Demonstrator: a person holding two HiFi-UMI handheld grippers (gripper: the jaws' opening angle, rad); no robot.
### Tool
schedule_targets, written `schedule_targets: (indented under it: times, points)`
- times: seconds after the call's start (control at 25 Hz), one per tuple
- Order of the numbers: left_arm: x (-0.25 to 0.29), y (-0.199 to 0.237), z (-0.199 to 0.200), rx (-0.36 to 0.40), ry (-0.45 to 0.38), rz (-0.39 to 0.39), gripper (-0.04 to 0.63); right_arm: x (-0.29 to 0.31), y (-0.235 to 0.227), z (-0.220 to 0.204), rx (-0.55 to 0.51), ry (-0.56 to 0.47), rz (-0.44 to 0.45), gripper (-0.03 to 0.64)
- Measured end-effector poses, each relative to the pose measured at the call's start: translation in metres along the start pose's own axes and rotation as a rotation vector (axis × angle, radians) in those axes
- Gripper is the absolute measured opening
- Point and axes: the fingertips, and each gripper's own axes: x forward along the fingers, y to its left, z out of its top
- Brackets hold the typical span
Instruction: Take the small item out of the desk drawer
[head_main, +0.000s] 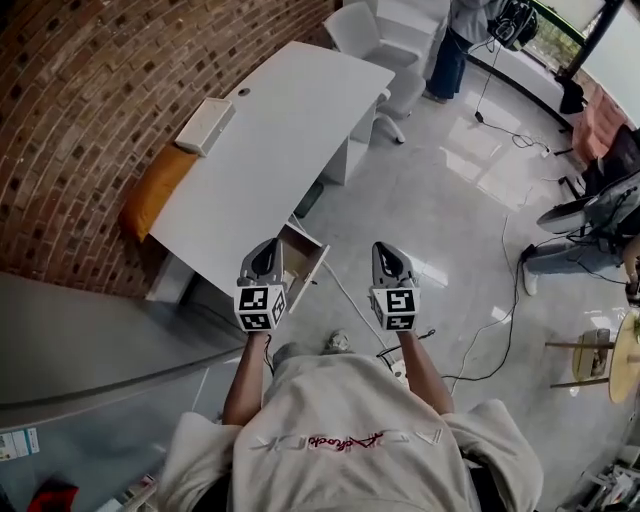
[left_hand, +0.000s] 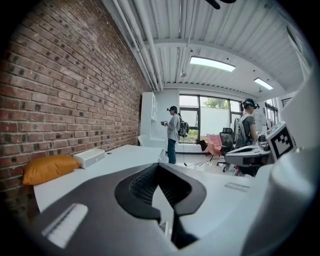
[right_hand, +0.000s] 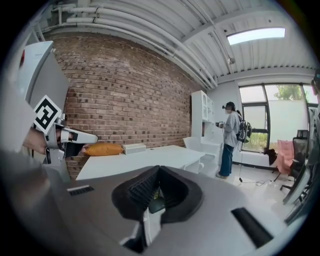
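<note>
Here the right gripper (head_main: 391, 262) is clenched on a small dark item (right_hand: 156, 204), held in the air to the right of the open drawer (head_main: 308, 255) of the white worktop (head_main: 270, 130). The left gripper (head_main: 264, 260) is alongside at the drawer, its jaws pressed together on nothing.

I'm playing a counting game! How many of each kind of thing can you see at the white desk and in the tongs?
Tongs: 2, the left tongs and the right tongs
Orange cushion: 1
White box: 1
Open drawer: 1
Small dark thing held in the right tongs: 1
Total: 6
</note>
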Motion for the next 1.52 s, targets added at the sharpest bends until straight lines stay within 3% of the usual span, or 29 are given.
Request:
schedule_targets:
  times: [0.64,1.28,1.52]
  points:
    - [0.006,0.017,-0.077,-0.019,0.136,0.013,0.006,0.033,0.035,-0.065,0.063,0.087,0.079,0.012]
    - [-0.064,0.051,-0.234,-0.046,0.288,-0.074,0.006,0.037,0.171,-0.191,0.120,0.260,0.111,0.012]
    - [-0.080,0.061,-0.279,-0.105,0.322,-0.045,0.007,0.028,0.203,-0.235,0.127,0.330,0.159,0.012]
